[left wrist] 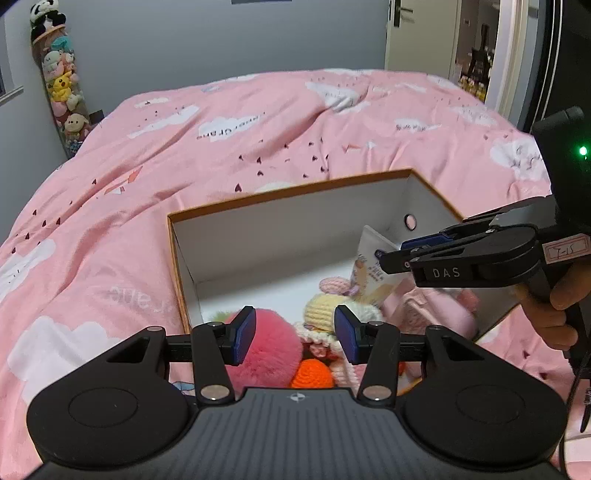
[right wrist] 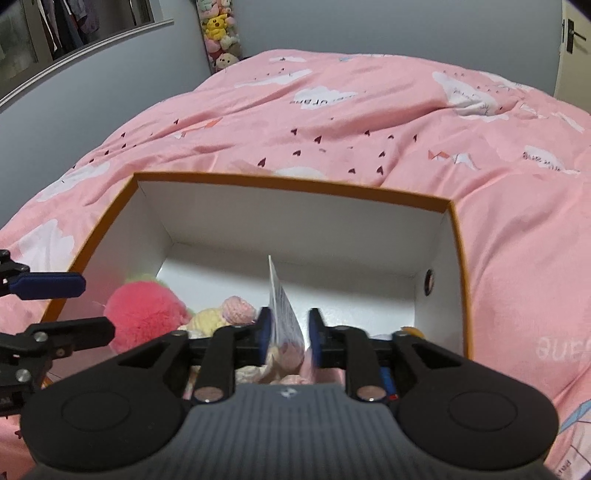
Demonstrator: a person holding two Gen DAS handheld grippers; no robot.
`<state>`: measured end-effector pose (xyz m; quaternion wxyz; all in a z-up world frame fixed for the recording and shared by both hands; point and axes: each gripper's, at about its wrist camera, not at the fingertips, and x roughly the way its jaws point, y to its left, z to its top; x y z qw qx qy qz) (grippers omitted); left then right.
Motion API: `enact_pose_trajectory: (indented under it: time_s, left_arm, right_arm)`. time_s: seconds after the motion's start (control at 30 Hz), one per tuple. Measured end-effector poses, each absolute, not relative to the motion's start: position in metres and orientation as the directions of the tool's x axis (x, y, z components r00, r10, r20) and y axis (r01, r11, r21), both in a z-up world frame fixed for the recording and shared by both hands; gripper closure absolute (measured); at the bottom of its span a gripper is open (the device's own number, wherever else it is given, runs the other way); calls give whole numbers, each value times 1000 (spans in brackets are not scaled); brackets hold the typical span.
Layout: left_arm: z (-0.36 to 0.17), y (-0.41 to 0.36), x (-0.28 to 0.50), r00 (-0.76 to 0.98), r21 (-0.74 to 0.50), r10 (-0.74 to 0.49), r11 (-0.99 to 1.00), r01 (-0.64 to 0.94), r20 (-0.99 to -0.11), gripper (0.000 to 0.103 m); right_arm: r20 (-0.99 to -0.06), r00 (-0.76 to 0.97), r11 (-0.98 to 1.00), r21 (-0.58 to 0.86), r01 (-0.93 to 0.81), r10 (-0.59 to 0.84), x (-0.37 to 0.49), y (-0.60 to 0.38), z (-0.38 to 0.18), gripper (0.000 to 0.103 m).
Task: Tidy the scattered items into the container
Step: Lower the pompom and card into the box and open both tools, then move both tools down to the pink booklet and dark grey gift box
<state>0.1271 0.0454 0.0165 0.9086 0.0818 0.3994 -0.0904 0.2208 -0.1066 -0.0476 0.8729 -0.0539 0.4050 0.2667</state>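
Observation:
An open box [left wrist: 288,192] with an orange rim and white inside lies on the bed. In it are a pink pompom [left wrist: 269,347], a yellow crochet toy [left wrist: 325,308], an orange crochet piece [left wrist: 312,374] and other pink soft items. My left gripper [left wrist: 295,332] hovers open over the box's near end with nothing between its pads. My right gripper [right wrist: 290,328] reaches into the box from the right. A thin white packet [right wrist: 282,306] stands upright between its pads, which sit a little apart and do not press on it. The packet [left wrist: 373,273] leans by the right wall.
The box rests on a rumpled pink duvet [left wrist: 258,122] with cloud prints. A tall column of plush toys [left wrist: 61,85] stands against the grey wall at the back left. A person's hand [left wrist: 554,314] holds the right gripper's handle. A door [left wrist: 417,33] stands at the back right.

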Motion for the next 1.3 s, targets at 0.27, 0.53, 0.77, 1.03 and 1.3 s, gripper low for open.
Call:
enact_pose_trajectory:
  time_s: [0.27,0.53,0.77,1.03,1.3]
  left_arm:
    - [42,52,90,704,3,-163,974,228,-691,48]
    - [31,53,56,624,-38,-178,972,232,-761,48]
    - [-9,63,40,497,-152,-215,975,163,-841,48]
    - [-43,80,24,386,-226,-219,974,28,-896,44]
    - [-68,94,19,347,-327,-273,939,-108,-897,42]
  right_arm:
    - [-660,591,842,121,-525,464,184,-130,-10,58]
    - [-616,551,797,225,-561,562,123,-167,13,50]
    - [-733,481,831,205,-518,481,93,-183,-19,47]
    - [-807,402,849,215,-482,433,79,-189,-54,37]
    - [-833,379,847,181,-500,402,76,-180,-62,26]
